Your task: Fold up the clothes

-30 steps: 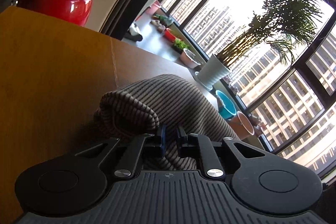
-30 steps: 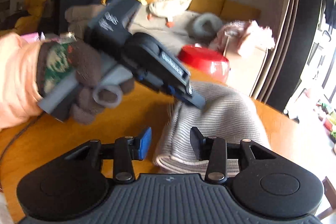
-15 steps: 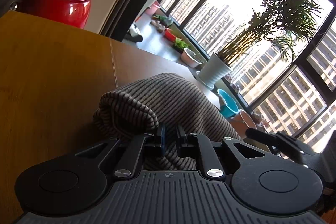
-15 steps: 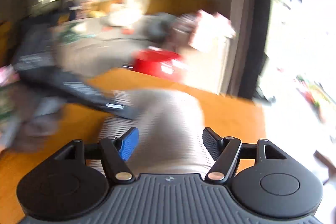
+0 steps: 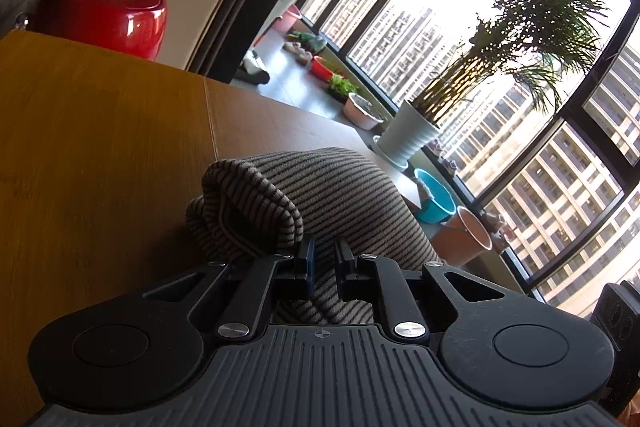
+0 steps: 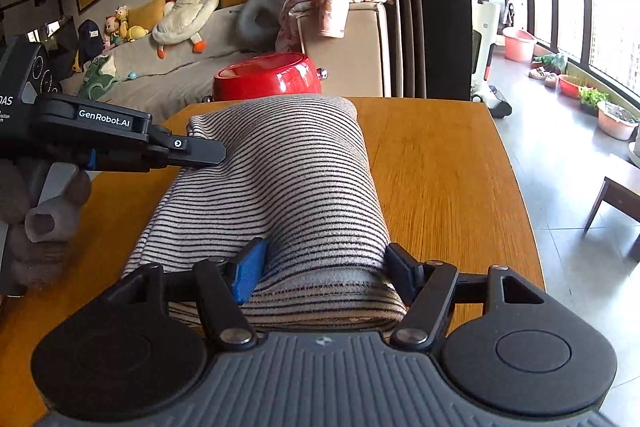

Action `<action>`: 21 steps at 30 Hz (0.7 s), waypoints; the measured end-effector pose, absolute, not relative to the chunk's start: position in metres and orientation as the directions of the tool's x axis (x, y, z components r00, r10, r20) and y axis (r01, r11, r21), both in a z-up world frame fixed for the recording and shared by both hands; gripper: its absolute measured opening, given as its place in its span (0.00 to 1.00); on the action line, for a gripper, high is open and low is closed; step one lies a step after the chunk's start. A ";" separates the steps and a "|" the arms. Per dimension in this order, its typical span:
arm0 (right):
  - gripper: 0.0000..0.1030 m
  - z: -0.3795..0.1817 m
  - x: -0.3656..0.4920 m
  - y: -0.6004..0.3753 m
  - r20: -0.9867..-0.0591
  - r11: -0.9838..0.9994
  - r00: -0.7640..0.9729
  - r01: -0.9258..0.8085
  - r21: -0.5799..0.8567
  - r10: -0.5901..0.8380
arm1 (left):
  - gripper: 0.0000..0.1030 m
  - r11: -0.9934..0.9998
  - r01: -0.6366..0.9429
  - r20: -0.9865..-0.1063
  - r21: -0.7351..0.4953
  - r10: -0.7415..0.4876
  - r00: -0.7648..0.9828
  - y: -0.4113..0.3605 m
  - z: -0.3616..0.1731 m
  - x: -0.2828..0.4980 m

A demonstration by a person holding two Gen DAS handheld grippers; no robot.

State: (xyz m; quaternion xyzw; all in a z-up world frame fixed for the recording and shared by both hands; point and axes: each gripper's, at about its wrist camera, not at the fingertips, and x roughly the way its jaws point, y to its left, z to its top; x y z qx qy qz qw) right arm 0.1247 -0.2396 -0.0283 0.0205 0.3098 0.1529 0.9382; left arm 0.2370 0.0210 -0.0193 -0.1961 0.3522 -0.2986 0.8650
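A beige garment with thin dark stripes [image 6: 288, 167] lies folded lengthwise on the wooden table [image 6: 440, 167]. In the right wrist view my left gripper [image 6: 200, 157] comes in from the left, held by a gloved hand [image 6: 40, 223], and is shut on the garment's far left edge. The left wrist view shows the same grip: my left gripper [image 5: 323, 255] pinches a fold of the striped garment [image 5: 340, 187]. My right gripper [image 6: 324, 259] stands open astride the garment's near end. Its blue pad [image 6: 248, 275] rests against the cloth on the left, its other finger just off the right edge.
A red pot [image 6: 268, 77] stands just past the table's far edge, in front of a sofa [image 6: 344, 39] with plush toys and a pink cloth. Bare tabletop [image 5: 100, 147] lies on both sides of the garment. Tiled floor with potted plants [image 5: 412, 143] runs along the windows.
My right gripper's jaws have widened, and it has rolled level and shifted to straddle the garment's near end. The left gripper has kept its grip and place.
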 end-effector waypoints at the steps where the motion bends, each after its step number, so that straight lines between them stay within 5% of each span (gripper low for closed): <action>1: 0.65 -0.027 0.125 -0.239 -0.580 0.956 0.762 -0.266 0.125 0.288 | 0.14 0.744 0.375 -0.491 -0.553 -0.654 0.575 0.023 -0.017 0.236; 5: 0.65 -0.024 0.125 -0.229 -0.590 0.967 0.770 -0.241 0.087 0.245 | 0.35 0.758 0.417 -0.442 -0.501 -0.639 0.629 0.025 0.013 0.217; 9: 0.66 -0.024 0.122 -0.224 -0.585 0.973 0.781 -0.222 0.065 0.218 | 0.34 0.710 0.494 -0.377 -0.503 -0.694 0.614 0.014 0.036 0.206; 15: 0.66 -0.024 0.121 -0.217 -0.578 0.977 0.793 -0.210 0.033 0.191 | 0.28 0.747 0.435 -0.516 -0.502 -0.663 0.542 -0.012 -0.004 0.234; 21: 0.74 -0.024 0.122 -0.210 -0.579 0.977 0.796 -0.211 0.012 0.179 | 0.21 0.734 0.398 -0.512 -0.550 -0.673 0.533 -0.005 -0.018 0.242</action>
